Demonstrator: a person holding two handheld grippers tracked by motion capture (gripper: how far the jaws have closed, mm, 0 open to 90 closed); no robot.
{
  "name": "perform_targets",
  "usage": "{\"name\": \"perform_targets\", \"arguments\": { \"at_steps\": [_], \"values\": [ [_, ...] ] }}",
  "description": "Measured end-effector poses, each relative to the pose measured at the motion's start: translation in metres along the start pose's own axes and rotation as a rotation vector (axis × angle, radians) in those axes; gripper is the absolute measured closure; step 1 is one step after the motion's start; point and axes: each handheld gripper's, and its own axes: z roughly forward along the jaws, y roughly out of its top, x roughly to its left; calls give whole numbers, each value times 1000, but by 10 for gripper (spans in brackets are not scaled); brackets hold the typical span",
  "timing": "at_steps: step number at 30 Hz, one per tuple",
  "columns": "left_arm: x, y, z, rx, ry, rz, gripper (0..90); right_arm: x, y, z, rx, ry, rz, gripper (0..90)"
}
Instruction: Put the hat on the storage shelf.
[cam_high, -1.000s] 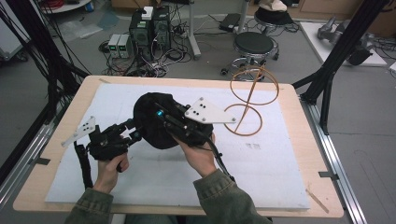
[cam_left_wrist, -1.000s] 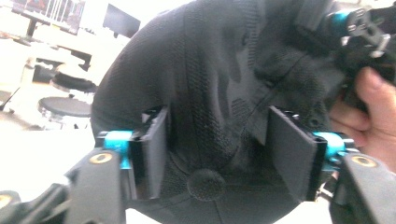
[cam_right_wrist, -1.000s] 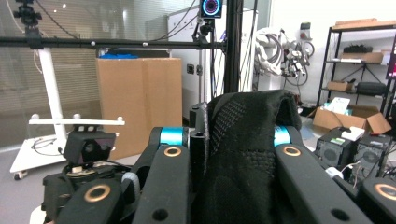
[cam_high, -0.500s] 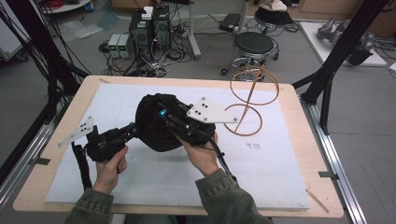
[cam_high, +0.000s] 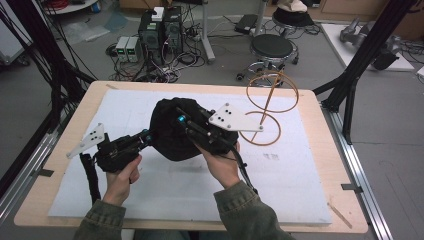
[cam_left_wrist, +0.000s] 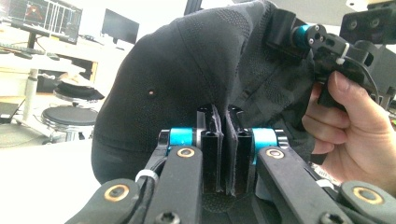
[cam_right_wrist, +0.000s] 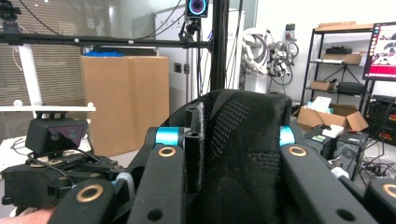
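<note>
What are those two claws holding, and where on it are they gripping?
A black cap. The left claw pinches a fold of its fabric edge; the right claw is clamped on another part of its fabric.

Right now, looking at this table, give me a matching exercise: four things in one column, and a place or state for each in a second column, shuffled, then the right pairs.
Things:
1. black cap
2. wooden ring stand
3. round stool
4. left hand-held gripper

Places or states:
A. on the floor beyond the table
B. shut on a fold of fabric
C. held between both hand-held grippers
D. standing on the table's far right part

Pairs: 1-C, 2-D, 3-A, 4-B
</note>
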Motion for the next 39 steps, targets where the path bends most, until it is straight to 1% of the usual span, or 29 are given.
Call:
{"name": "perform_targets", "arguments": {
  "at_steps": [2, 3, 6, 7, 8, 9, 11, 12, 13, 17, 21, 22, 23, 25, 26, 28, 29, 30, 31, 32, 33, 34, 35, 37, 39],
  "values": [
    [0, 0, 2, -8, 3, -4, 862, -1, 0, -1, 0, -3, -1, 732],
    [-1, 0, 3, -8, 5, 5, 864, -2, 0, -2, 3, -7, 2, 729],
    [-1, 1, 4, -13, 4, 9, 864, -4, -1, -3, 6, -13, 3, 723],
    [-1, 3, 4, -24, 5, 9, 863, -6, -1, -4, 8, -16, 5, 714],
    [-1, 3, 4, -24, 5, 9, 863, -6, -1, -5, 9, -18, 6, 710],
    [-1, 6, 4, -42, 17, 14, 863, -6, -1, -5, 7, -24, 7, 708],
    [-3, 9, 5, -59, 32, 25, 863, -7, -1, -6, 6, -25, 4, 703],
    [-3, 9, 5, -59, 32, 25, 863, -7, -1, -6, 4, -33, 6, 696],
    [-4, 11, 5, -64, 40, 33, 863, -8, -1, -6, 6, -32, 8, 687],
    [-5, 18, 7, -79, 48, 50, 863, -10, -1, -8, 9, -42, 9, 667],
    [-8, 21, 11, -90, 53, 51, 863, -12, -2, -11, 10, -52, 8, 641],
    [-8, 21, 12, -89, 53, 53, 863, -14, -2, -13, 13, -62, 13, 616],
    [-8, 21, 13, -91, 54, 53, 863, -14, -2, -13, 13, -62, 13, 616],
    [-9, 22, 16, -91, 48, 47, 863, -18, -4, -16, 28, -68, 13, 588],
    [-9, 22, 17, -87, 47, 51, 863, -18, -4, -16, 28, -68, 13, 588],
    [-11, 22, 20, -89, 43, 51, 863, -20, -6, -22, 41, -88, 18, 553],
    [-11, 23, 22, -89, 41, 56, 863, -20, -6, -22, 41, -88, 18, 553],
    [-13, 24, 25, -95, 40, 53, 864, -20, -7, -25, 46, -104, 10, 502],
    [-13, 24, 25, -95, 40, 53, 864, -20, -7, -25, 46, -104, 10, 502],
    [-13, 25, 26, -97, 42, 54, 864, -20, -8, -27, 50, -115, 6, 473],
    [-13, 26, 27, -101, 49, 56, 865, -22, -10, -31, 60, -132, 13, 430],
    [-13, 26, 28, -107, 57, 51, 865, -22, -10, -31, 60, -132, 13, 430],
    [-13, 27, 29, -113, 61, 50, 868, -26, -13, -35, 67, -145, 22, 410],
    [-14, 28, 32, -110, 71, 56, 868, -28, -15, -37, 72, -152, 28, 401],
    [-14, 28, 34, -104, 77, 66, 869, -36, -20, -43, 93, -169, 57, 351]
  ]
}}
